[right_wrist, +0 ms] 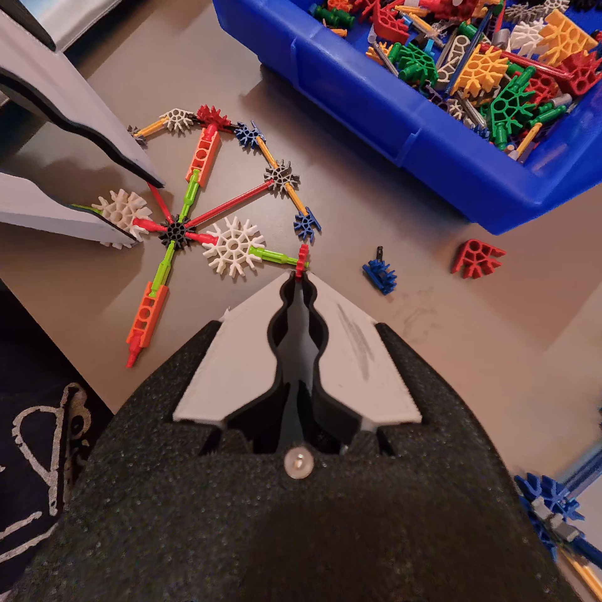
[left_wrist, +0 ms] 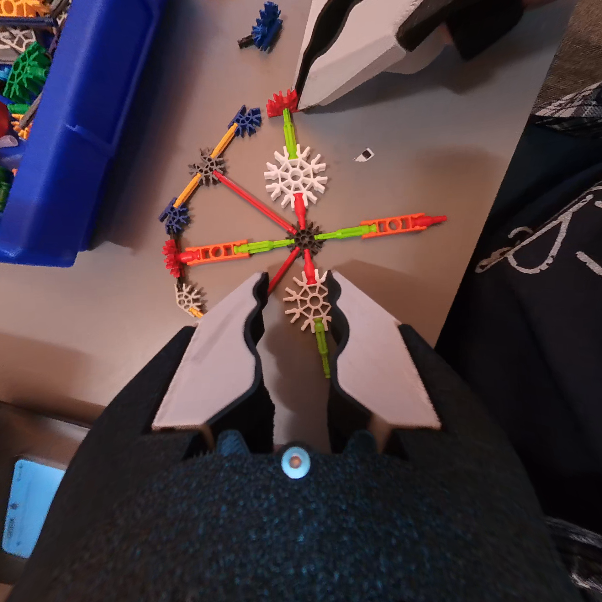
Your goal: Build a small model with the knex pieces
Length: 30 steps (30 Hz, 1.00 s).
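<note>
Right wrist view: right gripper [right_wrist: 298, 277] fingers pinched on the red connector [right_wrist: 302, 257] capping the green rod [right_wrist: 272, 255] at 3 o'clock of the white snowflake [right_wrist: 233, 246]. Left gripper [left_wrist: 297, 286] fingers apart, straddling the second snowflake [left_wrist: 308, 301] at 6 o'clock of the black hub [left_wrist: 304, 239] on the desk [left_wrist: 407, 136]. Judgement: keep the pinch square to the rod axis, left bracing so the wheel can't skate.

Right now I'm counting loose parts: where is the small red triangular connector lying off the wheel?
In the right wrist view, the red triangular connector lies alone on the table, right of the loose blue connector, below the blue bin.
</note>
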Each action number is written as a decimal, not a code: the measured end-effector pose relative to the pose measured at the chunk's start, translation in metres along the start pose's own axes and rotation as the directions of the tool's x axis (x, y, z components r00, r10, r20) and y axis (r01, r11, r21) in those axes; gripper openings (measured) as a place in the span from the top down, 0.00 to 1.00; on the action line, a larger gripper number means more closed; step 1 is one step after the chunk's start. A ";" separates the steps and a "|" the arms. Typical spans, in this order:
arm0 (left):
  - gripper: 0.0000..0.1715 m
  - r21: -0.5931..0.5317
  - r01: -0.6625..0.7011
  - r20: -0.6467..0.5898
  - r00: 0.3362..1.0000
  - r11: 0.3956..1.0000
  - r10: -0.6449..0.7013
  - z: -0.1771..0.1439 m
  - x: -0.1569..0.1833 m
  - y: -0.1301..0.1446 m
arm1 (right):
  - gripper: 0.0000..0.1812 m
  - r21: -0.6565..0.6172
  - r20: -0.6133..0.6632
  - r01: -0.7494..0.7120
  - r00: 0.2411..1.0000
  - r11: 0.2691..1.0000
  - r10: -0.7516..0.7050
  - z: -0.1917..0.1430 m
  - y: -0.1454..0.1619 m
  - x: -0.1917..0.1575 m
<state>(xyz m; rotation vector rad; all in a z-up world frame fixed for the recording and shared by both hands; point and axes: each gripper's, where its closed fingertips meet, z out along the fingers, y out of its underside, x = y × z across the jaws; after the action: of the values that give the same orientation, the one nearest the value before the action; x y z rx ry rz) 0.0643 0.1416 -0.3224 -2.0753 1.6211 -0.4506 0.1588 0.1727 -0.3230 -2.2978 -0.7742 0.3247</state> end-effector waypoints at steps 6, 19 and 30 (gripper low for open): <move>0.81 0.008 0.003 -0.008 1.000 1.000 -0.003 0.001 0.004 -0.001 | 0.99 0.003 -0.043 0.007 0.999 1.000 -0.006 0.001 -0.001 0.001; 0.80 0.024 0.009 -0.006 1.000 1.000 -0.009 0.002 0.005 -0.003 | 0.99 0.031 -0.075 -0.045 0.996 0.998 0.048 0.002 -0.003 0.007; 0.59 0.038 -0.024 0.200 0.980 0.999 0.016 -0.007 0.000 -0.019 | 0.99 0.036 -0.084 -0.058 0.995 0.998 0.061 -0.001 -0.002 0.016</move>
<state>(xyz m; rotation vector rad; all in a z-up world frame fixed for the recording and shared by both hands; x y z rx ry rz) 0.0758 0.1444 -0.3068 -2.0024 1.5013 -0.2562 0.1711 0.1829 -0.3215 -2.2905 -0.6540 0.2632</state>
